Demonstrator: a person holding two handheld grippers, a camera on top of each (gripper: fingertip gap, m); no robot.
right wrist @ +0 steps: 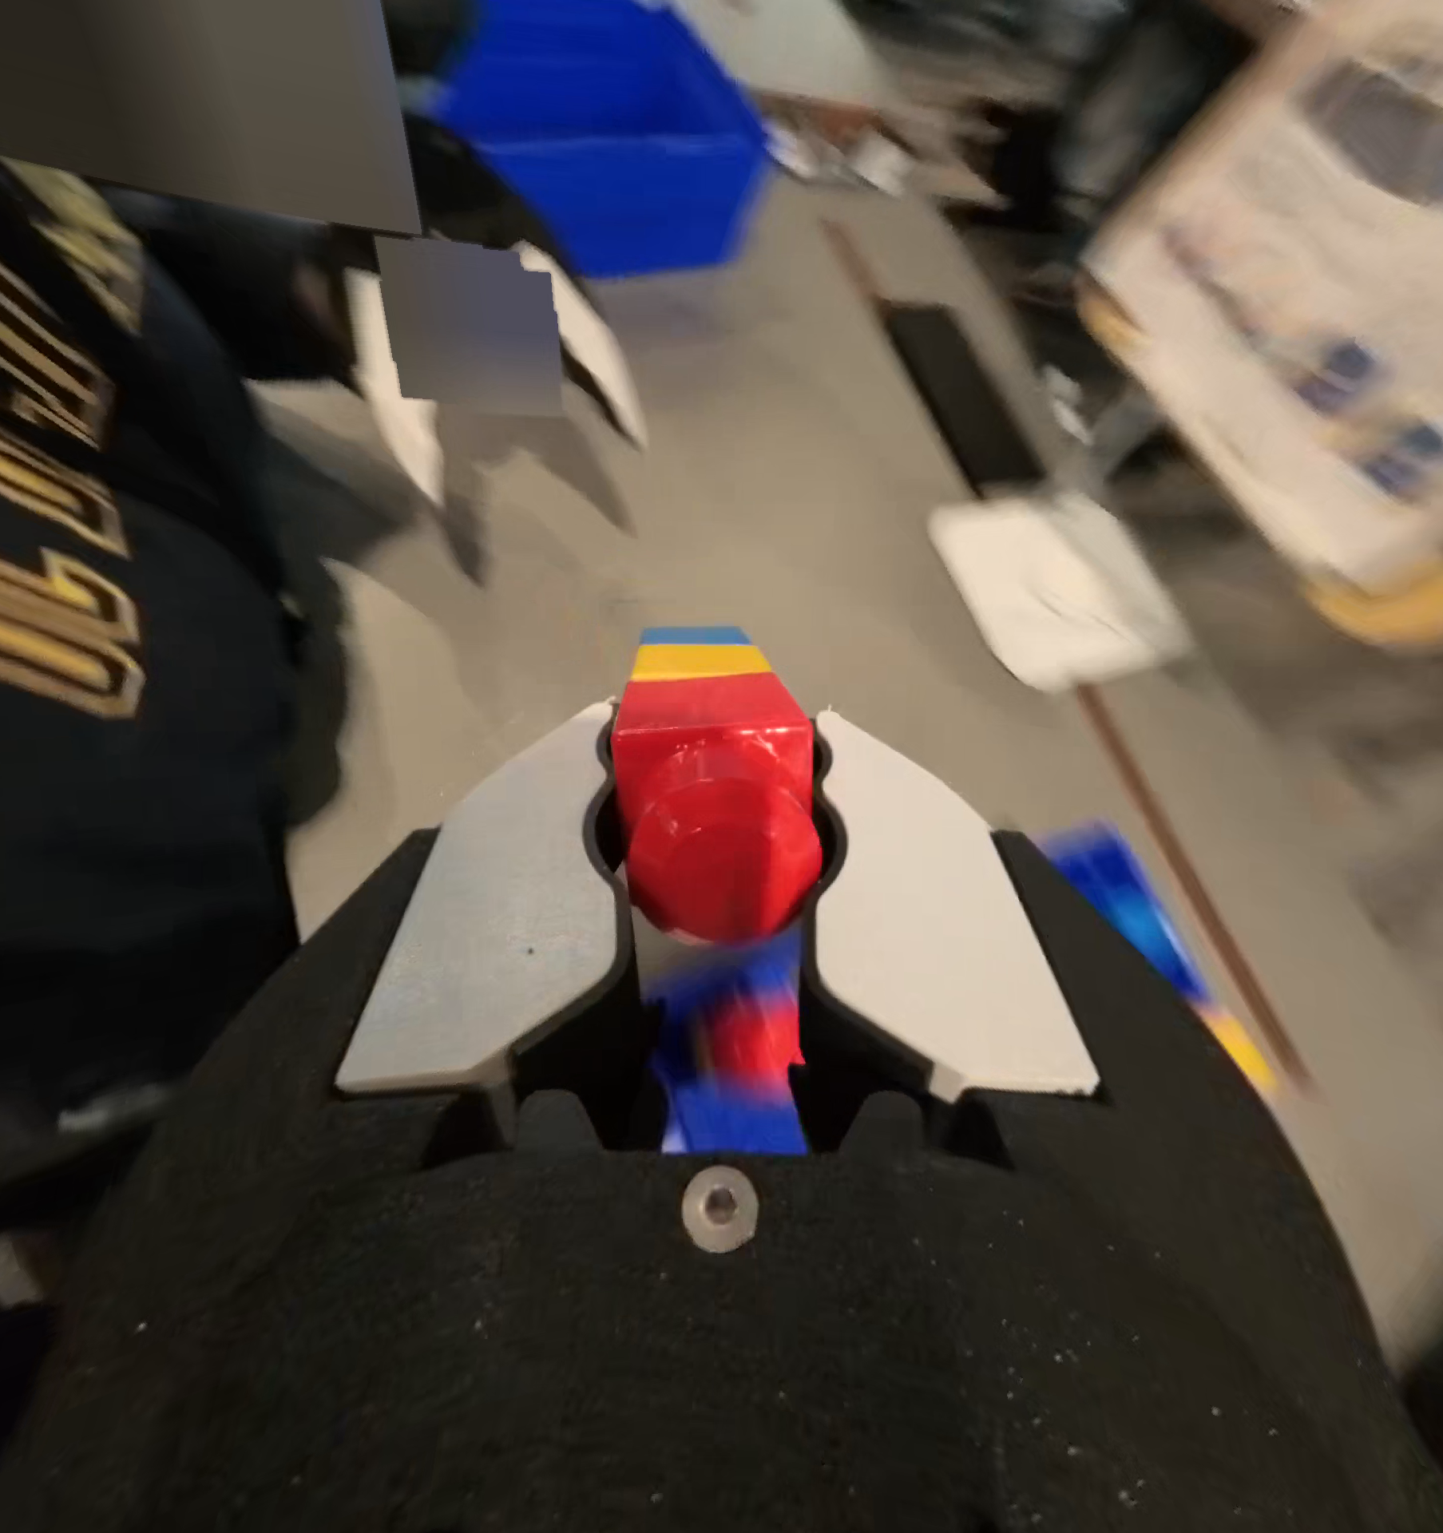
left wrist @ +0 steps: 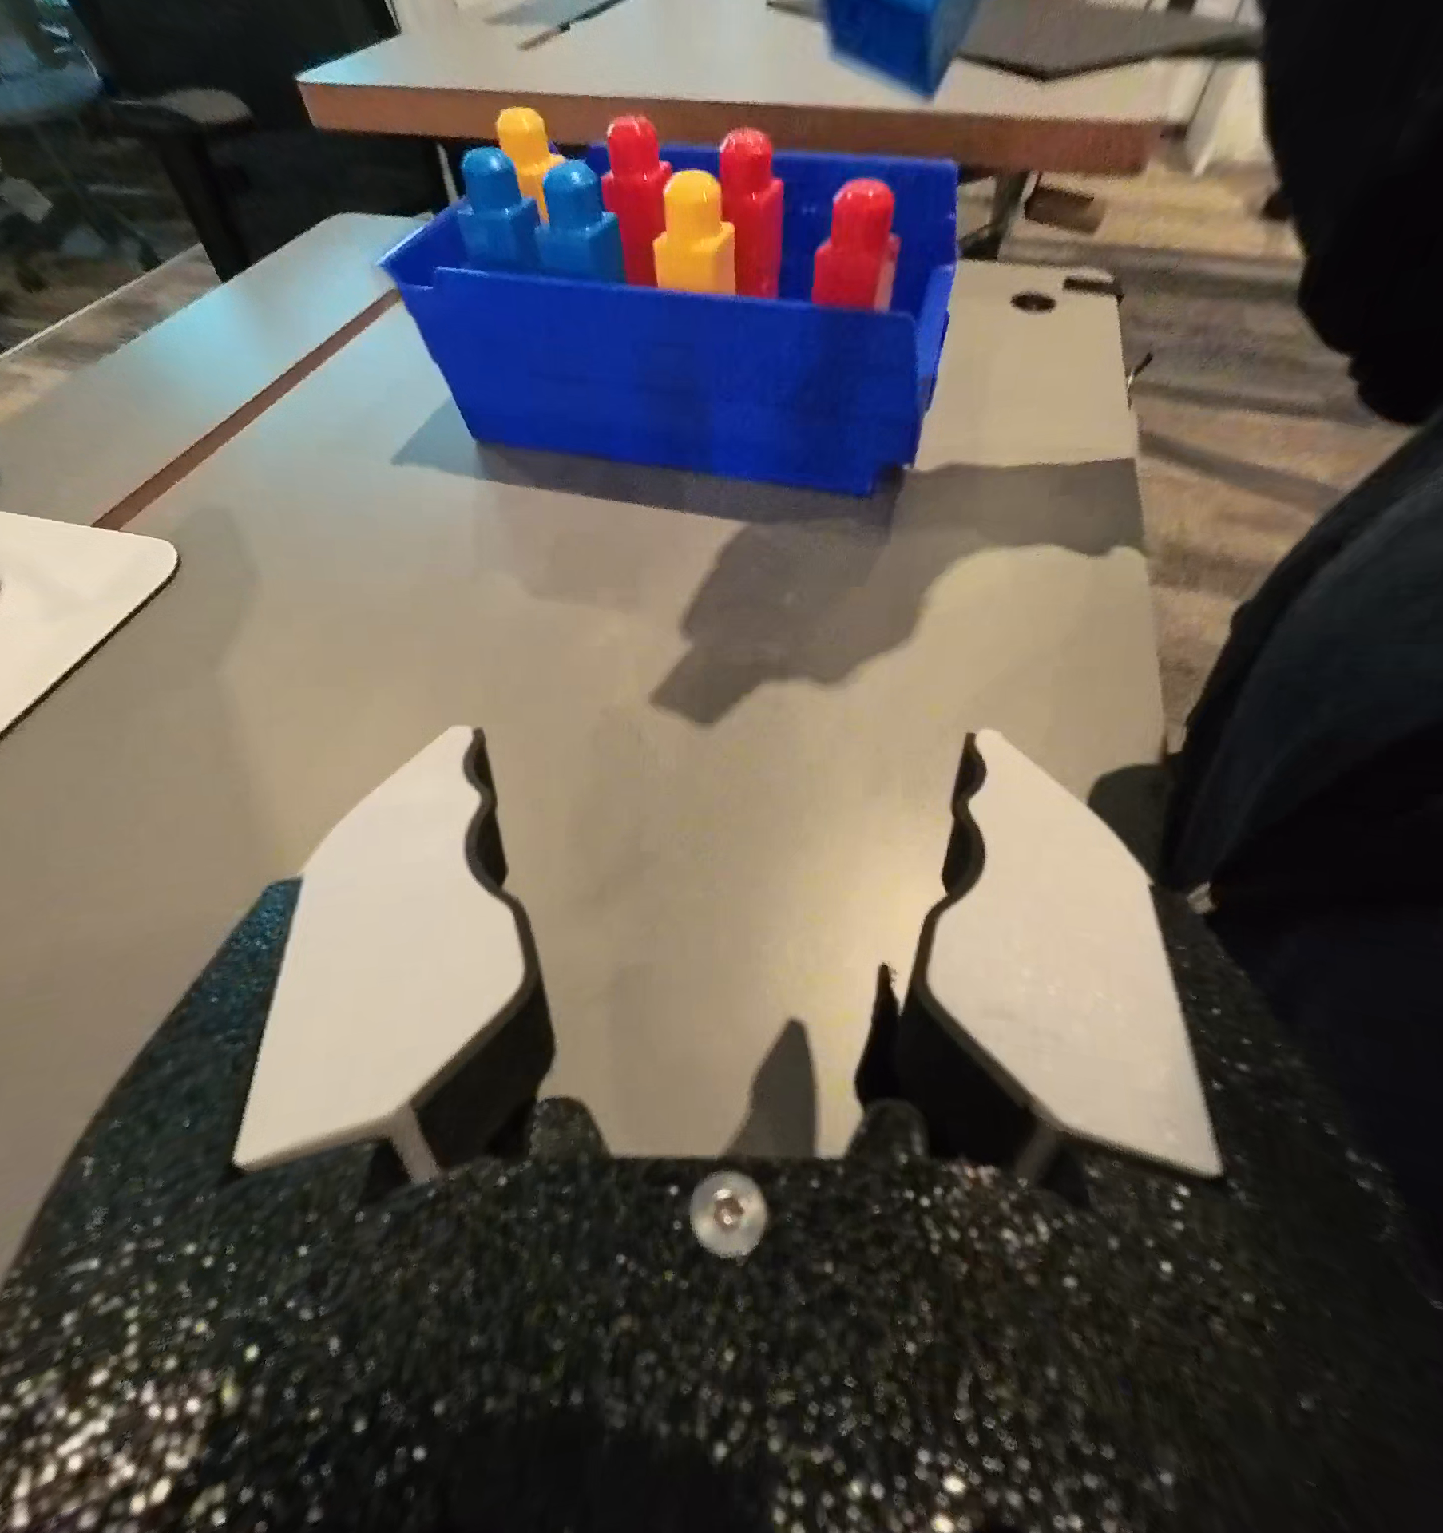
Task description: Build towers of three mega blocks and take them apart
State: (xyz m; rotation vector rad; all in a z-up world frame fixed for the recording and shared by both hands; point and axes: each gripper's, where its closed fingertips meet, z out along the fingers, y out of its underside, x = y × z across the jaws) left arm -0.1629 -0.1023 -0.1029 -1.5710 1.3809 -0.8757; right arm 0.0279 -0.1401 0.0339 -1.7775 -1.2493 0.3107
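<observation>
The left claw (left wrist: 722, 838) hangs just above the tabletop (left wrist: 535, 630), its grey fingers (left wrist: 402, 937) spread wide with nothing between them. The right claw (right wrist: 714, 780) (seen from behind) is clamped on a block tower (right wrist: 709, 796), well above that tabletop.

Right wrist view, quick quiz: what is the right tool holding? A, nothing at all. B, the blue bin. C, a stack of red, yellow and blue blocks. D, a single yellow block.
C: the right tool is shut on the tower, its fingers against the red block nearest the camera, with a yellow band and a blue band beyond it.
</observation>
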